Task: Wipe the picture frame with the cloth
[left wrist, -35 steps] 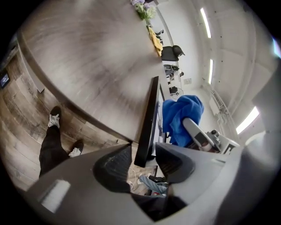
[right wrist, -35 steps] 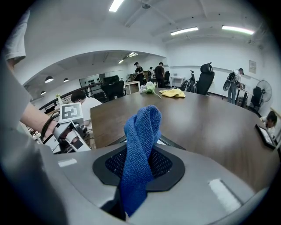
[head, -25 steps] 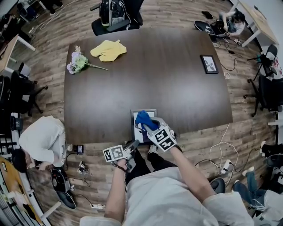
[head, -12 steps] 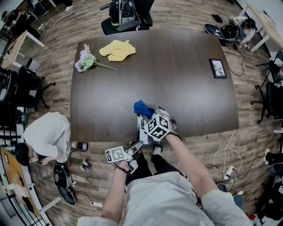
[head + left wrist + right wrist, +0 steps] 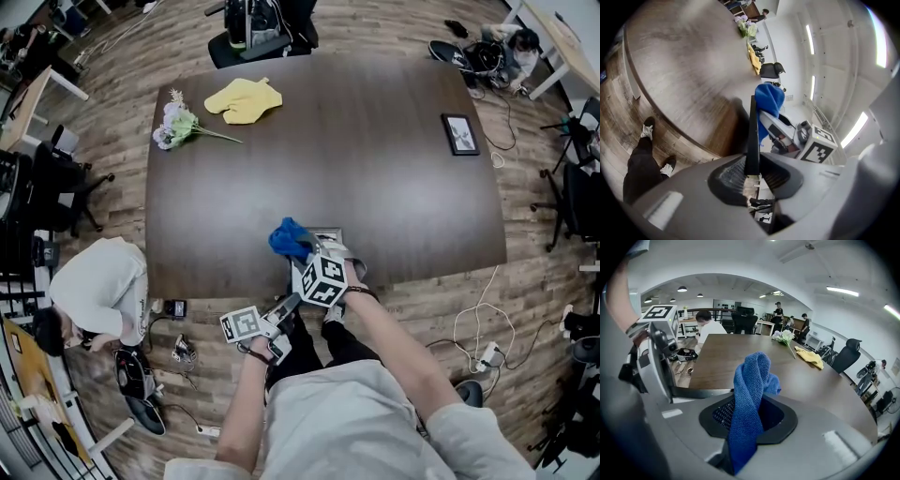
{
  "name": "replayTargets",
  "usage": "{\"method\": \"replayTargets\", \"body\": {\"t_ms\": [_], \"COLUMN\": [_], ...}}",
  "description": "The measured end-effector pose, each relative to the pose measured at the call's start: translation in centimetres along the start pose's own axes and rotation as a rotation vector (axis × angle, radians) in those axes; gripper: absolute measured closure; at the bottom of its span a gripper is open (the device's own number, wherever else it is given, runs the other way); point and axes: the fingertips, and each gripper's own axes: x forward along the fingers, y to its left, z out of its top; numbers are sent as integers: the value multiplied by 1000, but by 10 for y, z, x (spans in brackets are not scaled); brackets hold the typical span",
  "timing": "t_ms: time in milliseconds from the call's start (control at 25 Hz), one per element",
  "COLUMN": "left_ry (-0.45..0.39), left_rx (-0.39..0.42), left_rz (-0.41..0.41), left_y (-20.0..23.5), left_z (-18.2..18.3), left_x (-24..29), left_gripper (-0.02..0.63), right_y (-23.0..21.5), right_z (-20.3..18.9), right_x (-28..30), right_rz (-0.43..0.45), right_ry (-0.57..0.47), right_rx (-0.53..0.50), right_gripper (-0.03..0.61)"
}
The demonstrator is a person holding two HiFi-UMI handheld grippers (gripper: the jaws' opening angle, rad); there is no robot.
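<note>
The picture frame (image 5: 328, 232) lies at the near edge of the brown table (image 5: 375, 169), mostly hidden under my right gripper (image 5: 305, 251). That gripper is shut on a blue cloth (image 5: 287, 237), which bunches over the frame's left side. In the right gripper view the cloth (image 5: 752, 380) stands up twisted between the jaws. My left gripper (image 5: 289, 302) reaches in from below the table edge and is shut on the frame's near edge. The left gripper view shows that edge as a thin dark strip (image 5: 752, 131) clamped between the jaws, with the blue cloth (image 5: 769, 101) beyond it.
A second small picture frame (image 5: 459, 133) lies at the table's right edge. A yellow cloth (image 5: 244, 99) and a bunch of flowers (image 5: 178, 125) lie at the far left. A person (image 5: 94, 291) crouches on the floor to the left, and an office chair (image 5: 258, 33) stands behind the table.
My right gripper has rolled and slid the blue cloth leftward across the frame. The left gripper has kept its hold on the frame's near edge.
</note>
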Motion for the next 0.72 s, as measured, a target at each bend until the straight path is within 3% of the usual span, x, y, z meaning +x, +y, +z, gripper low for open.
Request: {"method": "replayTargets", "body": {"t_ms": [400, 680, 720], "left_ry": [-57, -52, -45], "left_rx": [21, 69, 79], "left_rz": [31, -51, -33], "left_y": [-6, -24, -22], "left_z": [12, 12, 11], "left_x": [-6, -4, -5], "left_gripper": [486, 486, 486], "right_y": [66, 29, 20], "right_z": [-12, -59, -64], "right_x": [-45, -51, -50], "right_rz": [199, 88, 66], "right_ry": [-61, 23, 33], "right_rx": [-115, -60, -42], "right_gripper": [489, 489, 489]}}
